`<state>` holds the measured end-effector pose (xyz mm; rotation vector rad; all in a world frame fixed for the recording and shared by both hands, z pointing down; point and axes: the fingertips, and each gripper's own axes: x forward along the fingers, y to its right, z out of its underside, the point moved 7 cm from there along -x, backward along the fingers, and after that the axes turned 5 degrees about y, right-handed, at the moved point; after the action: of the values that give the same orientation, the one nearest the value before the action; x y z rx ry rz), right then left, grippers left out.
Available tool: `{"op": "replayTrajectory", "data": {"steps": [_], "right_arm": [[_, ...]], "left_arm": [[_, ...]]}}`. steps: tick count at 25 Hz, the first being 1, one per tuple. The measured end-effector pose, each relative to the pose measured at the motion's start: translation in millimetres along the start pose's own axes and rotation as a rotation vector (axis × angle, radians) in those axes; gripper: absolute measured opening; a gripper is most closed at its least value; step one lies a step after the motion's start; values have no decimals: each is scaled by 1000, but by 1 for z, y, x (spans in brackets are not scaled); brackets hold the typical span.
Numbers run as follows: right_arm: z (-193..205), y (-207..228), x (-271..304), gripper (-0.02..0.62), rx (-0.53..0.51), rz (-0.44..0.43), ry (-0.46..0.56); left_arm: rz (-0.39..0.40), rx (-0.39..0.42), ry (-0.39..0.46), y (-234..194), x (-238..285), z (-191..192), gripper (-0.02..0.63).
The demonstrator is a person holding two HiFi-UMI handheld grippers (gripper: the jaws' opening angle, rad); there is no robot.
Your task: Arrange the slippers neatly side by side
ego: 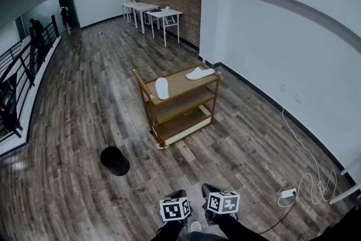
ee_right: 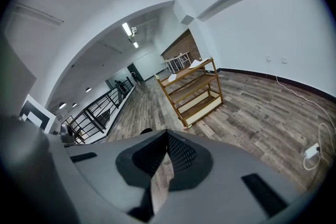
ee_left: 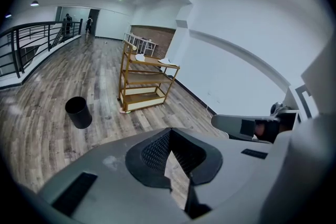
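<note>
Two white slippers lie apart on the top shelf of a wooden cart (ego: 210, 89) in the head view. One slipper (ego: 162, 88) is near the cart's left end, the other (ego: 199, 73) at its far right corner, and they point different ways. The cart (ee_left: 142, 78) stands well ahead of both grippers. My left gripper (ego: 175, 207) and right gripper (ego: 223, 201) are held low and close to my body, side by side. Both are shut with nothing between their jaws. From the left gripper (ee_left: 170, 136) and the right gripper (ee_right: 167, 138) I look over the floor towards the cart (ee_right: 191, 92).
A black bin (ego: 115, 160) stands on the wooden floor, left of the cart and nearer to me. A white power strip (ego: 289, 193) with a cable lies by the right wall. White tables (ego: 152, 11) stand far back, and a black railing (ego: 17, 76) runs along the left.
</note>
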<state>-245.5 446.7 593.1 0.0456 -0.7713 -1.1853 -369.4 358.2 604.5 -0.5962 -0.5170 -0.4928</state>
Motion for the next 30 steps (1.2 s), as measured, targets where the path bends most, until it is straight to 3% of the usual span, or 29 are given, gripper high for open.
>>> {"op": "replayTrajectory", "data": {"steps": [10,18,30], "right_arm": [[-23,18,28,-3,-15,-18,-27],[-40,27,64,-3,12,12,-25],[-98,10,154,-3,-1,49,-21]], "left_arm": [[-37,-35,-18,-4,28,-12,0],[-20,-22,-33,-20,60,-40,0],[40,22,-51,-71,127,-129,0]]}}
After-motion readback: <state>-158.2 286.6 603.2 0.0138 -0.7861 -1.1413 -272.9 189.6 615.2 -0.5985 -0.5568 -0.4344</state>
